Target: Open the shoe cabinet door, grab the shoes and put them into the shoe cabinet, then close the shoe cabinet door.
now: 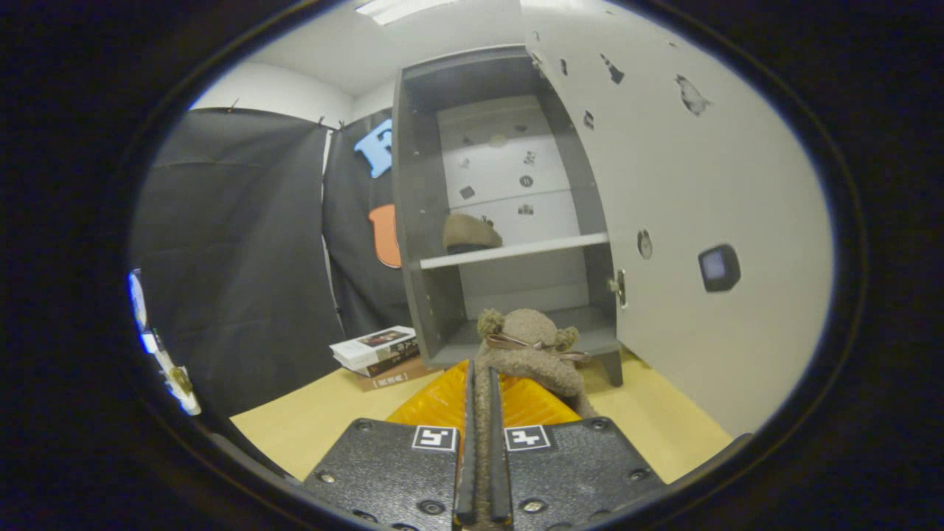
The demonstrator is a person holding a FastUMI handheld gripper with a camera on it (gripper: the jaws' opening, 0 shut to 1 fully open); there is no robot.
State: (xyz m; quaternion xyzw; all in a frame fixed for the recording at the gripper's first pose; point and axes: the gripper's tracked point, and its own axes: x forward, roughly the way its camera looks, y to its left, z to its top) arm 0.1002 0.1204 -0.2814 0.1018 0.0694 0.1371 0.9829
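Observation:
My gripper [479, 391] is shut on a fuzzy brown slipper [529, 346] with pom-poms and a ribbon bow, its edge pinched between both fingers. The slipper hangs just in front of the grey shoe cabinet [420, 221], level with the bottom compartment. A second brown slipper [470, 234] lies on the white middle shelf [516, 251]. The cabinet door [686, 206] stands wide open to the right, its inner white face dotted with stickers and a small dark square knob.
A stack of books [377, 352] lies on the pale wooden floor [317, 428] left of the cabinet's foot. Black cloth walls close the left side. The open door edge and its latch [618, 287] stand close to the right of the slipper.

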